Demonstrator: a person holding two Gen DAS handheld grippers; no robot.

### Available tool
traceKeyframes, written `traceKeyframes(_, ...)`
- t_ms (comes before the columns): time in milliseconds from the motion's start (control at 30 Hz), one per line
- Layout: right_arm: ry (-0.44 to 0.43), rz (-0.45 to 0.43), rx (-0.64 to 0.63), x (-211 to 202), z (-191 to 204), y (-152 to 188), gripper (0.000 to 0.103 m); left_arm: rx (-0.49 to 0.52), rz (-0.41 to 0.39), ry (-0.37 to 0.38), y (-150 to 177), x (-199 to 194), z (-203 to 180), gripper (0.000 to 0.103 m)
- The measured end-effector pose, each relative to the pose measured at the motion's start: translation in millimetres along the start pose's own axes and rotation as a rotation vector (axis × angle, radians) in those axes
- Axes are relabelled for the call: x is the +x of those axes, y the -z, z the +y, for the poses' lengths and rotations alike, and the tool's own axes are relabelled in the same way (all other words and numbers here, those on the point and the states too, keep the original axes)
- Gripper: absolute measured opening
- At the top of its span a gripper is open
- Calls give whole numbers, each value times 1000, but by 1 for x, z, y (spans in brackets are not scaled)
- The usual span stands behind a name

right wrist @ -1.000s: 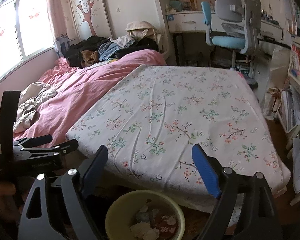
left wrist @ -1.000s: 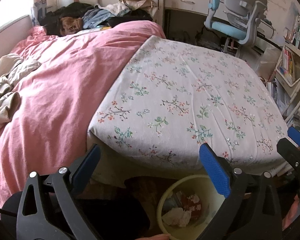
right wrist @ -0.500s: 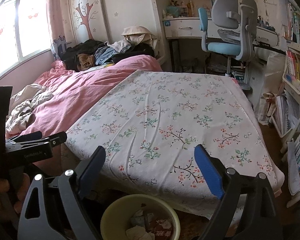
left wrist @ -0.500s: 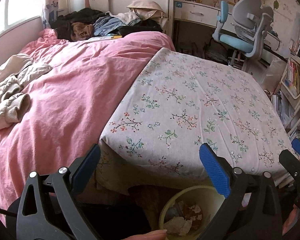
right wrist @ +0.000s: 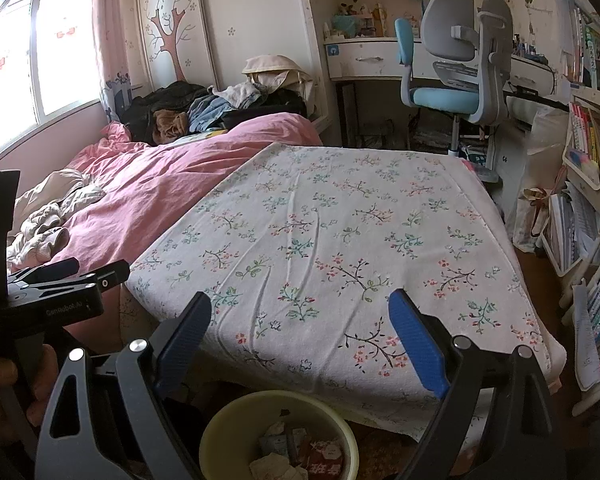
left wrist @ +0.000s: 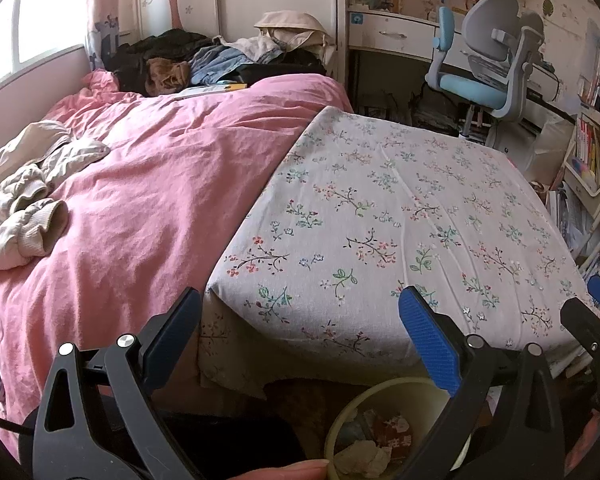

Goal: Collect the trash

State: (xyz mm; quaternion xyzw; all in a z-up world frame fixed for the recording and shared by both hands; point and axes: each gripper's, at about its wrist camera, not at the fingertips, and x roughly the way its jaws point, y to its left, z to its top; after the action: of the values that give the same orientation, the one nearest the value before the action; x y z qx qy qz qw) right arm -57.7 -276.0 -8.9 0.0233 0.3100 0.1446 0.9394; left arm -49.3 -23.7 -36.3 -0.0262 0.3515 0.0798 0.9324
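Trash (right wrist: pixel 288 456) lies in the yellow bin (right wrist: pixel 228 424) on the floor at six o'clock, below both grippers. Right gripper (right wrist: pixel 300 328) and left gripper (left wrist: pixel 300 324) hang spread wide, nothing between their pads. Beyond stretches the floral sheet (right wrist: pixel 340 232); pink duvet (left wrist: pixel 148 184) at ten o'clock, desk chair (right wrist: pixel 456 60) at one.

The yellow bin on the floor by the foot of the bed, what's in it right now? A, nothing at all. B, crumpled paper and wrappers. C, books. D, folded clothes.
B: the yellow bin holds crumpled paper and a red printed wrapper, seen from the right wrist view; the left wrist view shows the same litter inside it.
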Motion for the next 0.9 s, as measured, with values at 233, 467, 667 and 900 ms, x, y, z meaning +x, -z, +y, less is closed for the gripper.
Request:
traceKeyframes(233, 3, -2, 0, -1, -1, -2, 86, 1, -5, 0, 0, -1, 0, 95)
traceKeyframes(467, 4, -4, 0, -1, -1, -2, 86, 3, -8, 0, -1, -2, -1, 95)
traceKeyframes(667, 6, -7, -1, -2, -2, -4, 86, 4, -9, 0, -1, -2, -1, 95)
traceKeyframes(900, 6, -7, 0, -2, -2, -3, 86, 6, -13, 4, -4, -3, -1, 95)
